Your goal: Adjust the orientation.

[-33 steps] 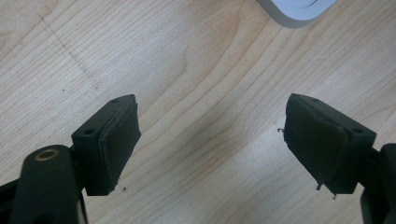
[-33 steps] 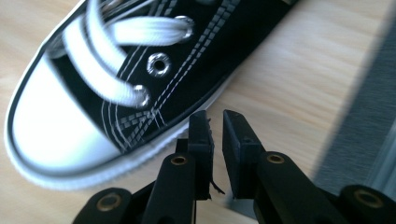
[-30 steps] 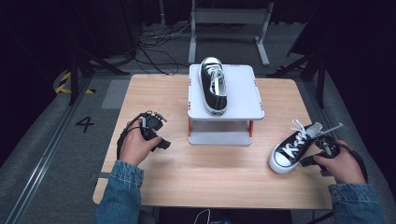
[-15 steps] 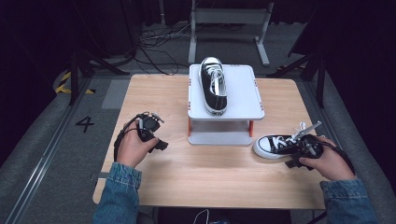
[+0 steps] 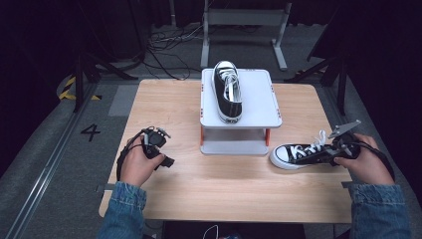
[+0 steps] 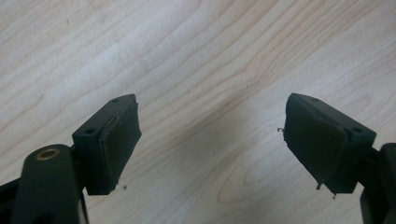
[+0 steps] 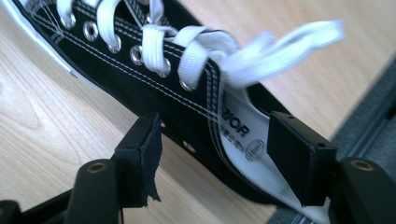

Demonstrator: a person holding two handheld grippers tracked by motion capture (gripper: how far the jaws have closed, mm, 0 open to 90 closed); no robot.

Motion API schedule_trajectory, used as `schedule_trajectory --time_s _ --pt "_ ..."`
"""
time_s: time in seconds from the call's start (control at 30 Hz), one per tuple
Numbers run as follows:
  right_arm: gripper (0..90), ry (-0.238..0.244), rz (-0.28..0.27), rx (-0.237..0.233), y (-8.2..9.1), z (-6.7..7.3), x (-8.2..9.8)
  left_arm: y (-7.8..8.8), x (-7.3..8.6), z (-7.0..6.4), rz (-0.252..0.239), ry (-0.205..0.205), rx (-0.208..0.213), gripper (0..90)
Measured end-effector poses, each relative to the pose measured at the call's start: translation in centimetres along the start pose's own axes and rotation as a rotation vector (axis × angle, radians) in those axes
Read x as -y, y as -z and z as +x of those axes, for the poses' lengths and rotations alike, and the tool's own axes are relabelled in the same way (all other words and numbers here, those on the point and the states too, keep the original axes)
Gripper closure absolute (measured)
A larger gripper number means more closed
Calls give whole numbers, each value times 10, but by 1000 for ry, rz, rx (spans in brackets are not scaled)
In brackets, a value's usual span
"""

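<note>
A black-and-white sneaker (image 5: 298,154) lies on the wooden table (image 5: 224,184) to the right of the white stand (image 5: 259,99), toe pointing left. My right gripper (image 5: 329,151) holds its heel end. In the right gripper view the jaws of my right gripper (image 7: 215,140) straddle the sneaker (image 7: 177,93) at its collar, one pad pressed on the outer side. A second matching sneaker (image 5: 228,92) rests on top of the stand, toe pointing away. My left gripper (image 5: 161,154) hovers over bare wood left of the stand; in the left gripper view, my left gripper (image 6: 212,126) is open with nothing between its jaws.
The stand is a raised white platform on orange legs with a lower shelf (image 5: 233,147). The table's right edge runs just beyond my right hand, with grey floor (image 5: 393,124) past it. A metal frame (image 5: 244,20) and cables stand behind the table.
My right gripper has carried the sneaker left and turned it, so its toe now points at the stand's base. My left hand has barely shifted.
</note>
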State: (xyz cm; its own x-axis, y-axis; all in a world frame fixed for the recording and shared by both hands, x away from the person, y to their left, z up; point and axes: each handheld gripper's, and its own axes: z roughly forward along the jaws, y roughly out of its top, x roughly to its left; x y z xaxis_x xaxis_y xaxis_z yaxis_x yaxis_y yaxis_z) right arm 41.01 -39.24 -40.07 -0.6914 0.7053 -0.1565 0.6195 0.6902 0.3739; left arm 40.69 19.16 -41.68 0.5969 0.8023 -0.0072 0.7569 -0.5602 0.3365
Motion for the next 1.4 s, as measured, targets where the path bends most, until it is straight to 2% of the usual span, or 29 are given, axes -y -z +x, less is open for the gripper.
schedule_trajectory --time_s 0.07,0.1,0.13,0.2,0.27,0.3,0.33,0.37,0.4,0.47,0.53,0.57,0.67,0.7,0.73,0.83,0.9,0.93,1.0,1.1,1.13,1.17,1.2,1.27,1.3,1.33,1.4 --pt "432 8 30 -75 -10 2 -3 2 6 2 6 16 -3 193" --pt "432 8 30 -75 -10 2 -3 2 6 2 6 16 -3 193" --pt "479 22 63 -105 -18 3 -8 2 9 3 5 21 -10 193" --pt "506 31 93 -110 -21 4 -12 3 14 6 4 31 -8 193" --pt "603 45 108 -110 -18 5 -13 3 15 6 7 34 -9 194" --pt "603 45 108 -110 -18 5 -13 3 15 6 7 34 -9 194" --pt "689 57 113 -112 -13 4 -11 3 15 6 6 33 -7 194" --pt "689 57 113 -112 -13 4 -11 3 15 6 5 33 -5 194" --pt "742 63 99 -149 -11 6 -9 3 14 6 2 31 -4 195" --pt "810 60 70 -187 -8 9 -10 2 12 6 1 34 0 195" --pt "849 41 36 -202 2 12 -12 1 9 6 -1 23 2 195" --pt "849 41 36 -202 2 12 -12 1 9 6 -1 23 2 195" --pt "858 -3 -47 -165 22 15 -15 -1 4 4 1 8 5 195" --pt "859 -15 -60 -134 27 16 -15 -2 3 3 0 10 8 195" --pt "862 -40 -86 -84 33 17 -16 -3 1 2 0 6 15 195" --pt "864 -118 -143 1 41 16 -16 -4 -1 2 1 1 17 195" --pt "865 -160 -143 55 41 15 -17 -5 -1 2 0 -1 17 195" --pt "865 -173 -140 102 38 16 -18 -4 -3 1 3 2 17 195" --pt "865 -189 -136 115 36 17 -19 -4 -3 1 2 -3 16 195" --pt "855 -225 -100 63 33 24 -23 -5 -4 0 5 -8 16 195" --pt "843 -234 -58 10 29 31 -28 -5 -4 0 6 -8 17 195" --pt "835 -229 -39 -1 27 33 -30 -5 -4 0 5 -8 18 195" --pt "832 -235 -20 -56 24 36 -31 -4 -4 0 3 -9 19 194" --pt "813 -229 -3 -123 18 42 -35 -4 -5 0 0 -10 21 195" --pt "800 -242 0 -162 13 46 -38 -4 -5 1 -1 -5 22 194" --pt "788 -226 -10 -184 9 50 -41 -4 -5 1 -2 -11 19 195" --pt "785 -210 -9 -188 6 52 -43 -3 -5 1 -3 -9 21 195"
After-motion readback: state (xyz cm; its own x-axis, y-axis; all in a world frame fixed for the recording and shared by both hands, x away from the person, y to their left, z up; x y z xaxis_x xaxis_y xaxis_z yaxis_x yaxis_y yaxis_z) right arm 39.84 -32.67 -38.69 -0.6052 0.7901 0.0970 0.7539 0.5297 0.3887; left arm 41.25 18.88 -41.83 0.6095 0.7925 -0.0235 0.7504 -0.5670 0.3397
